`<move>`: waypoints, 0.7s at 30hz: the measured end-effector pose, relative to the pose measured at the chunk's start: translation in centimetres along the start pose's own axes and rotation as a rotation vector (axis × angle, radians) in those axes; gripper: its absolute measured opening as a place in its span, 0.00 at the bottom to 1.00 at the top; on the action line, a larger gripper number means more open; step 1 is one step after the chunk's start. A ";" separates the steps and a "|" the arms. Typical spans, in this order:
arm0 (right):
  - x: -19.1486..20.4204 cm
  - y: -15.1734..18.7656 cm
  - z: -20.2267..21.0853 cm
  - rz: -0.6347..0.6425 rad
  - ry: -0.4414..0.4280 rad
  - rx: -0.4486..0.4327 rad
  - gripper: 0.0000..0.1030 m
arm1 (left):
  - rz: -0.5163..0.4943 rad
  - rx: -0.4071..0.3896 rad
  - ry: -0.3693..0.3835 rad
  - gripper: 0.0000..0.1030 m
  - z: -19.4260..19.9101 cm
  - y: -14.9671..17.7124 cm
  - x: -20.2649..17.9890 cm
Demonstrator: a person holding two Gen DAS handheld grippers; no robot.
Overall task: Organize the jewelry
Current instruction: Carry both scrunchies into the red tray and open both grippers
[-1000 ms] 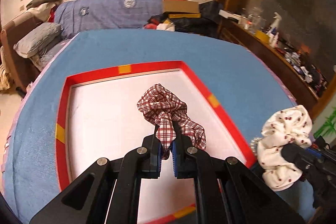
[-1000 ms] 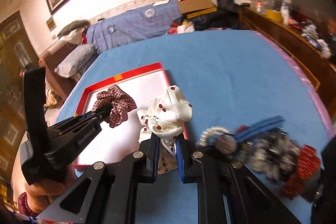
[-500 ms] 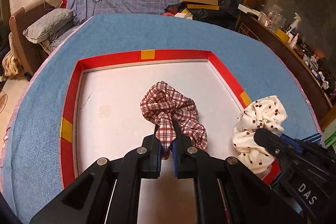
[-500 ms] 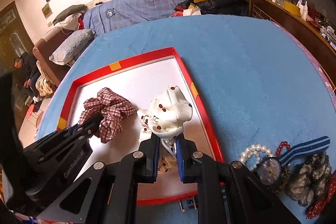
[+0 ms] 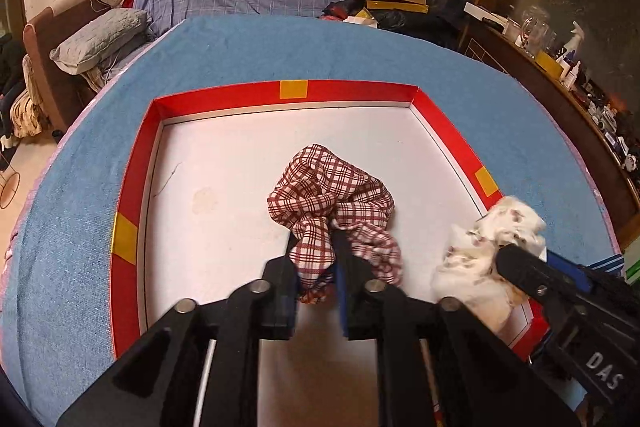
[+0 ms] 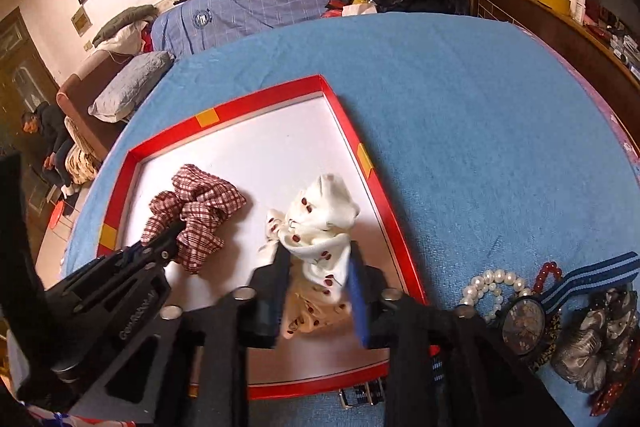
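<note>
Both tongs just parting over red-rimmed white tray (image 5: pixel 132 187): left gripper (image 5: pixel 314 259) slack around red plaid fabric scrunchie (image 5: pixel 332 195) at centre, right gripper (image 6: pixel 318 267) loosened about cream cherry-print scrunchie (image 6: pixel 320 223) at 3 o'clock.

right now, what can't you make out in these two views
- White scrunchie, left wrist view: motion-blurred, its dots smeared; the right gripper's black body covers its near side.
- Plaid scrunchie, right wrist view: the left gripper hides its near edge.
- Watch, right wrist view: dial too small to read.
- Strap buckle below the red tray, right wrist view: mostly covered by the right gripper.
- Right gripper fingers: blurred, jaws just opening, contact with the cloth unclear.
</note>
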State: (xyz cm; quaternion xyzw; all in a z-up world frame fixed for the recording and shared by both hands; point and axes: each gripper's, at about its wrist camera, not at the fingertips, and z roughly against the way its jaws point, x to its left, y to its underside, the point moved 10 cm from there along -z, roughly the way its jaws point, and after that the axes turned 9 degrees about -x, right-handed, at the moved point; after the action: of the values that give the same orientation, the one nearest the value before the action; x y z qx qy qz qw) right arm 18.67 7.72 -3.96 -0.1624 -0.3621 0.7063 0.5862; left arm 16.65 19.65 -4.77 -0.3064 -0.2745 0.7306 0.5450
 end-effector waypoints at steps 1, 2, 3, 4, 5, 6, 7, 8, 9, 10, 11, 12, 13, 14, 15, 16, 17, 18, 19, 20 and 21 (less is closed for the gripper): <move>0.0 -0.2 0.4 0.005 0.001 -0.009 0.31 | 0.002 -0.003 0.000 0.26 0.1 0.0 0.0; 0.0 -0.3 0.7 0.009 0.001 -0.016 0.31 | 0.001 -0.009 -0.004 0.27 0.3 -0.1 0.0; 0.1 -0.4 1.0 0.010 0.000 -0.023 0.31 | -0.001 -0.016 -0.006 0.27 0.5 -0.2 0.0; 0.0 -0.5 1.6 0.007 -0.003 -0.033 0.32 | -0.002 -0.022 -0.005 0.29 0.7 -0.3 -0.1; -0.1 -0.5 2.1 0.004 -0.005 -0.042 0.33 | -0.002 -0.029 -0.003 0.30 0.8 -0.4 -0.2; -0.1 -0.6 2.5 0.001 -0.007 -0.049 0.35 | 0.000 -0.041 0.000 0.34 1.1 -0.6 -0.3; -0.3 -0.6 3.2 -0.004 -0.012 -0.058 0.39 | 0.000 -0.054 0.003 0.39 1.3 -0.7 -0.4; -0.4 -0.6 3.8 -0.010 -0.016 -0.065 0.40 | -0.004 -0.064 0.007 0.42 1.5 -0.9 -0.7; -0.5 -0.5 4.5 -0.016 -0.023 -0.074 0.40 | -0.010 -0.075 0.013 0.45 1.7 -1.0 -0.9; -0.6 -0.4 5.2 -0.017 -0.030 -0.083 0.41 | -0.018 -0.088 0.021 0.45 1.9 -1.0 -1.3; -0.7 -0.1 6.1 -0.017 -0.037 -0.093 0.41 | -0.024 -0.097 0.026 0.46 2.0 -1.0 -1.6; -0.8 0.0 6.6 -0.019 -0.038 -0.101 0.42 | -0.031 -0.105 0.029 0.50 2.1 -1.0 -1.8; -0.9 0.2 7.4 -0.023 -0.041 -0.112 0.43 | -0.040 -0.116 0.032 0.54 2.3 -1.1 -2.1; -1.1 0.6 8.2 -0.026 -0.047 -0.122 0.44 | -0.050 -0.129 0.033 0.54 2.4 -1.1 -2.3; -1.2 0.9 8.9 -0.026 -0.050 -0.133 0.44 | -0.061 -0.140 0.024 0.54 2.4 -1.1 -2.5; -1.7 1.3 9.9 -0.025 -0.046 -0.149 0.44 | -0.074 -0.146 0.016 0.54 2.5 -1.0 -2.6; -2.0 1.5 10.5 -0.024 -0.041 -0.162 0.45 | -0.084 -0.149 0.019 0.54 2.4 -0.9 -2.8; -2.4 1.9 11.3 -0.023 -0.034 -0.173 0.44 | -0.097 -0.144 0.026 0.54 2.3 -0.7 -3.1; -3.1 2.4 12.1 -0.025 -0.022 -0.184 0.45 | -0.112 -0.132 0.028 0.54 2.0 -0.4 -3.4; -3.7 2.7 12.7 -0.029 -0.010 -0.191 0.47 | -0.126 -0.123 0.027 0.54 1.7 0.0 -3.6; -4.5 3.1 13.4 -0.039 0.008 -0.202 0.50 | -0.142 -0.114 0.024 0.54 1.4 0.4 -3.8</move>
State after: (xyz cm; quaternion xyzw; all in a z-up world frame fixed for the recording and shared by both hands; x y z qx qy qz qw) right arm 8.86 -1.01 2.19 -0.2166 -0.4321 0.6540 0.5820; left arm 16.19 15.82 -3.54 -0.3255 -0.3301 0.6696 0.5803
